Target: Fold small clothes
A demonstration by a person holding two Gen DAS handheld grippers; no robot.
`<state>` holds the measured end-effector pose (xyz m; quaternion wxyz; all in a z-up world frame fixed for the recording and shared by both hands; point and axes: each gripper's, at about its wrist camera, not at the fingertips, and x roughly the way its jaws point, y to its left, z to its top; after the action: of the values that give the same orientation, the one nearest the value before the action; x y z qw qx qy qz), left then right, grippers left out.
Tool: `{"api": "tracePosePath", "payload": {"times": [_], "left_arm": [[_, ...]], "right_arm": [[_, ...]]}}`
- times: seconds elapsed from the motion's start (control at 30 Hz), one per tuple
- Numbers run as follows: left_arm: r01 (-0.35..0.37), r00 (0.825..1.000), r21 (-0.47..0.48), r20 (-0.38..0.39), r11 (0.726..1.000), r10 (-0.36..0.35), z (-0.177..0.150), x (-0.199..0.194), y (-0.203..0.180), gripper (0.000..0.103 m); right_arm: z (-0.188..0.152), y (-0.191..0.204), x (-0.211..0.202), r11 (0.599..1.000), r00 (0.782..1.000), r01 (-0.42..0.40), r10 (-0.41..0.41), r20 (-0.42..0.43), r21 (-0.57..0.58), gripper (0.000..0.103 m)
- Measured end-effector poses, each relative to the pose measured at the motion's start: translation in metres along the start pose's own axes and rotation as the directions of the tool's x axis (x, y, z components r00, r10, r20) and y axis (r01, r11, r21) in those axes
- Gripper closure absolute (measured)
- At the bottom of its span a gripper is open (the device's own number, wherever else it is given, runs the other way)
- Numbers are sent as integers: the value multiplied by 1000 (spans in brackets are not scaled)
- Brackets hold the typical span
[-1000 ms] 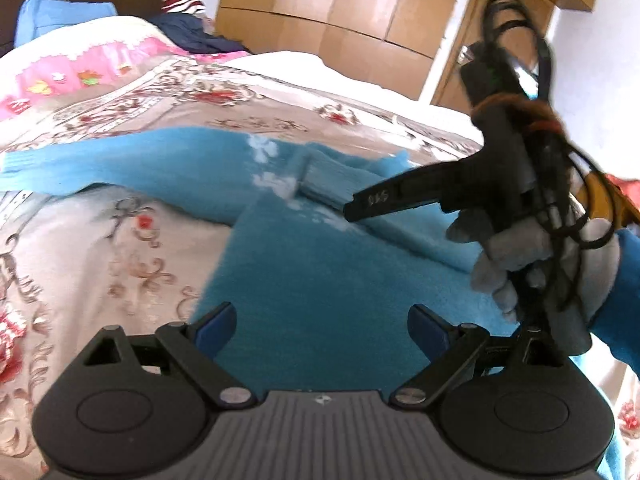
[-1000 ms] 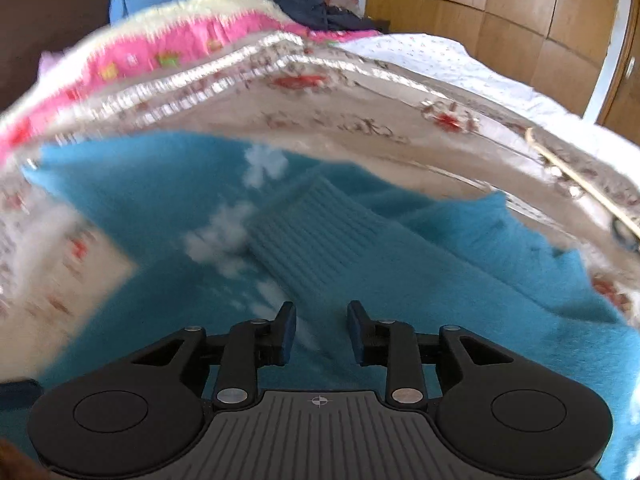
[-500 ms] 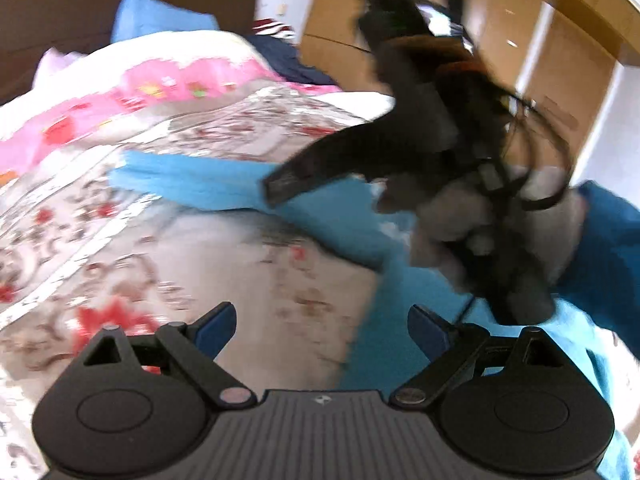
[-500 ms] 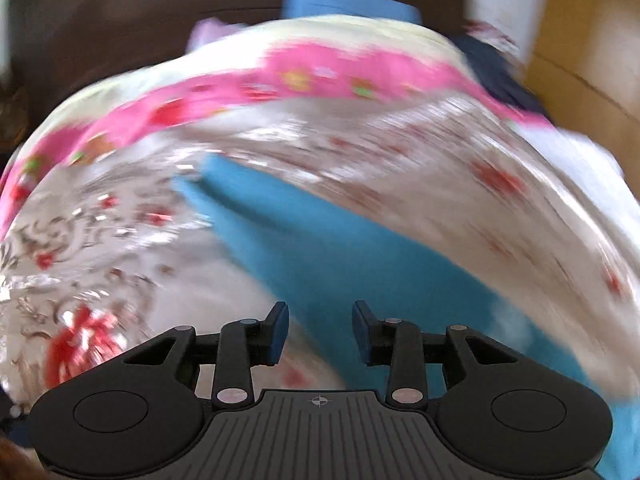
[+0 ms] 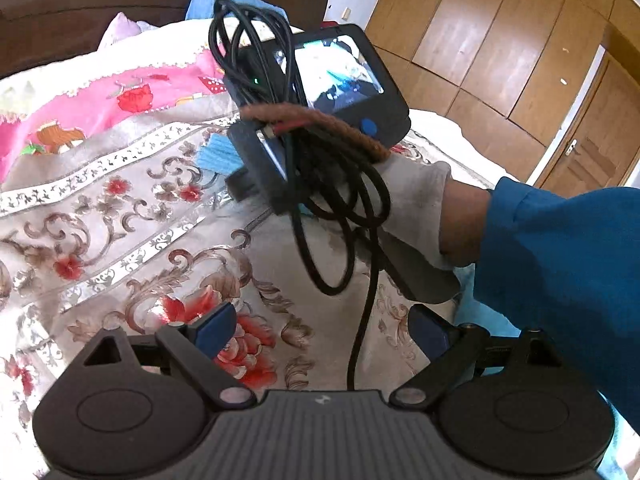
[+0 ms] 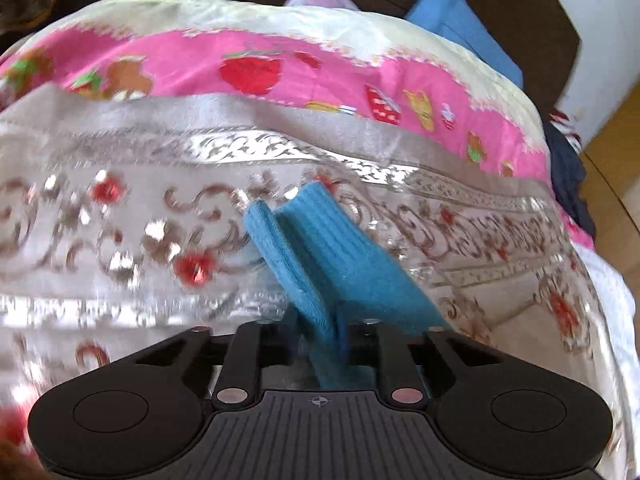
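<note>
In the right wrist view my right gripper [image 6: 318,336] is shut on the ribbed cuff of a blue knit sweater sleeve [image 6: 320,252], which runs up and away over the floral bedspread [image 6: 120,240]. In the left wrist view my left gripper [image 5: 320,328] is open and empty above the bedspread [image 5: 100,240]. The right gripper's body with its camera screen and looped black cables [image 5: 312,128] fills the middle there, held by a gloved hand [image 5: 416,208]. A bit of the blue cuff [image 5: 218,156] shows behind it.
A pink strawberry-print quilt [image 6: 280,68] lies across the far bed, with a blue pillow [image 6: 460,28] and dark headboard behind. Wooden wardrobe doors [image 5: 500,40] stand at the right. The person's blue-sleeved arm [image 5: 560,260] crosses the left gripper's right side.
My right gripper moved left from the sweater's body along the sleeve and shut on its cuff. My left gripper turned left off the sweater and now looks over bare bedspread, still open.
</note>
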<state>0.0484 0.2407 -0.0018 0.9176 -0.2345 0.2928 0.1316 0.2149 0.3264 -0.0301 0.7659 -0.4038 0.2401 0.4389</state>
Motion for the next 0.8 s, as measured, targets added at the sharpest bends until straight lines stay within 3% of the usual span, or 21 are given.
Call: {"api": "tracePosePath", "payload": {"times": [0.17,0.33,0.47,0.6,0.67,0.8], "left_arm": [[14,1000,70,24,997,-16,2,-5,-17,1],[72,994,225,66,972,-88,13,-9,-63,1],[164,975,320,90,933,-202,20,-15,-110,0],[223,953,434,90,873,-289,9,-12,-162,0],[248,949,492,50,834,-311,-3,-3,-191,0],[297,948,565,-80,770,-307,-36,25,-233,0]], "right_arm": [[-9,-47,-45,971,996,-27,5,93,239,96],[-50,-138,-133,837,969,-19,-120,217,547,96],[-119,-205,-212,669,924,20,-296,242,743,96],[-213,-237,-270,504,878,95,-448,166,859,96],[-275,-242,-284,381,863,131,-499,84,915,96],[-390,-237,-274,122,852,221,-508,-130,968,96]]}}
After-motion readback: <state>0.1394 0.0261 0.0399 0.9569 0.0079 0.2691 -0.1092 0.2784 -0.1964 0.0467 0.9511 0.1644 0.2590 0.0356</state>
